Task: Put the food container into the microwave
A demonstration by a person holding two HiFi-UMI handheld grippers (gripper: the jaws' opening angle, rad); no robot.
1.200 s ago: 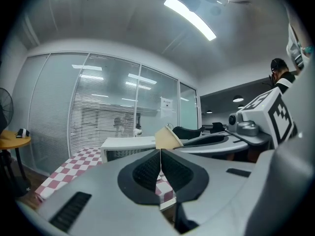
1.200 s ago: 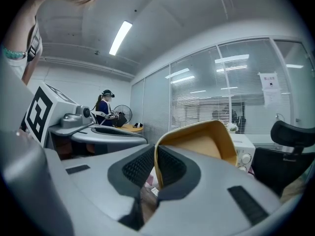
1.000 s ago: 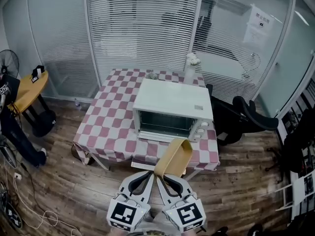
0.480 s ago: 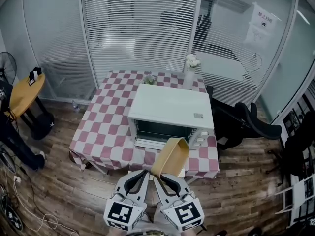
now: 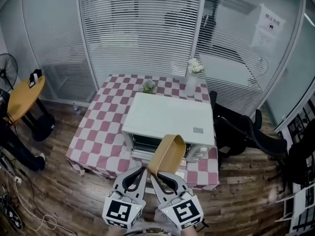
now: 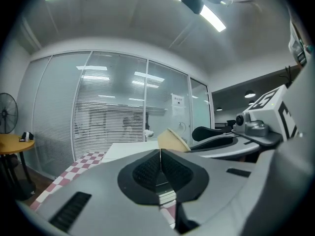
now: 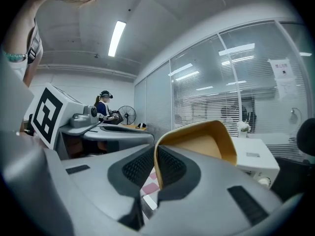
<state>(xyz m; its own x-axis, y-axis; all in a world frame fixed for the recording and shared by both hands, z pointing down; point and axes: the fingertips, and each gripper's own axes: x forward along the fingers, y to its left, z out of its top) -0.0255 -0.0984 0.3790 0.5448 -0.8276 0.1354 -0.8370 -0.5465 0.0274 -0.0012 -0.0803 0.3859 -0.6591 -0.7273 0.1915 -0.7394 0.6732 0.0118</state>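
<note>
My right gripper (image 5: 154,174) is shut on the rim of a tan food container (image 5: 168,154), which tilts up and forward over the table's near edge. In the right gripper view the container (image 7: 203,142) rises from between the pads of the right gripper (image 7: 156,164). Close beside it on the left, my left gripper (image 5: 142,170) is shut with nothing between its pads; its own view shows the left gripper (image 6: 160,155) shut and the container (image 6: 173,138) to the right. The white microwave (image 5: 168,118) stands on the checkered table (image 5: 101,132), its dark front facing me, just beyond the container.
A vase of white flowers (image 5: 193,74) and a small plant (image 5: 147,86) stand behind the microwave. Black chairs (image 5: 246,132) crowd the table's right side. A round yellow table (image 5: 22,95), a fan (image 5: 7,70) and a person's legs (image 5: 12,139) are at the left. Glass walls with blinds close the back.
The table and microwave have come nearer and sit lower in the head view. Both grippers stay shut and close together, with the container now reaching the microwave's front.
</note>
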